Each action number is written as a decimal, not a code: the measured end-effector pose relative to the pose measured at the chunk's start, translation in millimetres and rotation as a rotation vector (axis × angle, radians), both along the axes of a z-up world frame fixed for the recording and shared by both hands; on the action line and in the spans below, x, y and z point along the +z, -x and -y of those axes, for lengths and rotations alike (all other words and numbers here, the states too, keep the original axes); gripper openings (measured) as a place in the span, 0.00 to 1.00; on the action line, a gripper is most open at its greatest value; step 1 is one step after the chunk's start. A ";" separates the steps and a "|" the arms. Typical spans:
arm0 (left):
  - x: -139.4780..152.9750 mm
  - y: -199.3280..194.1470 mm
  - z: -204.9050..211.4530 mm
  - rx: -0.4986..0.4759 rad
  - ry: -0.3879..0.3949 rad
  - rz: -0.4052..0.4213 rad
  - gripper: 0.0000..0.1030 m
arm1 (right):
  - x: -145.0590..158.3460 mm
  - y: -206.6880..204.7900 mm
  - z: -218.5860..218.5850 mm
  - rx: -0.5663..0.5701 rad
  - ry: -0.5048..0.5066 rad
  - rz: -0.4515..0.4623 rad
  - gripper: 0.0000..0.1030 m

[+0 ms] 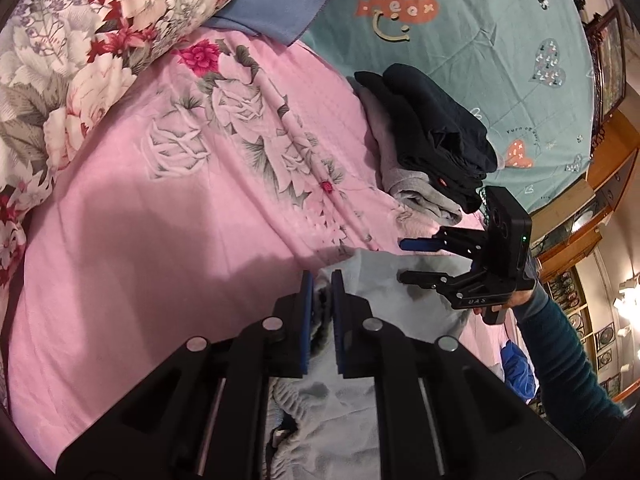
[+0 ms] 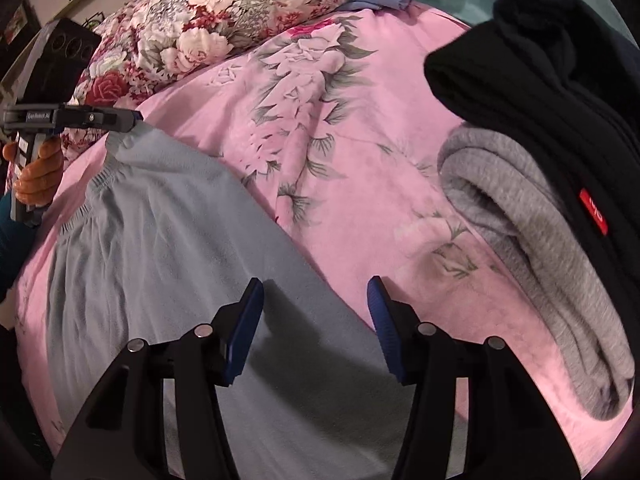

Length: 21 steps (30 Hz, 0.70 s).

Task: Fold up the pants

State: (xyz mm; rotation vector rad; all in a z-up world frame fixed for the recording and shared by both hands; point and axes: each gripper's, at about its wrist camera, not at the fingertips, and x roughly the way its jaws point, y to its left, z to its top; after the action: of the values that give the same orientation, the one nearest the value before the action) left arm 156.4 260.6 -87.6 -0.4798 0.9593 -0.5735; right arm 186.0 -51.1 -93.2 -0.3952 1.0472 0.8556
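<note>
At the far left, the left gripper is clenched on the elastic waistband of the pants, a bunch of pale blue cloth pinched between its blue pads; the right wrist view shows that same corner lifted off the pink sheet while the rest of the waistband sags back down to it. The pants themselves lie spread across the near part of the bed, waist toward the left gripper, the fabric running under and toward the right gripper. That one is released, jaws wide apart, poised just above the cloth near its right edge and gripping nothing. Further right sits the stack of folded clothes, grey under black, near the pants but apart from them. The likely risks all come from the lopsided hold. With only one corner held, pulling the waist over could drag the whole garment across the slick sheet instead of folding it, or let the fold come out skewed, since the free side of the waistband would trail. The pinch looks shallow and bunched, so the elastic may slip out under tension. If the right gripper closes where it now hangs, it may catch just the top layer, or pinch the sheet with the cloth and haul the bedding up too. A wide sweep rightward could also knock the stack.
</note>
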 end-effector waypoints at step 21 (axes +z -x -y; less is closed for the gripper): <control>-37.8 -21.5 -3.0 0.021 0.038 -0.172 0.20 | -0.1 0.8 -3.4 0.040 0.057 -0.017 0.50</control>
State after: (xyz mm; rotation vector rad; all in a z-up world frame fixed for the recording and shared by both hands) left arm 177.9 263.7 -125.4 -0.5795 1.1071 -0.5387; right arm 185.2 -47.7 -93.3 -0.4592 1.0843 0.8672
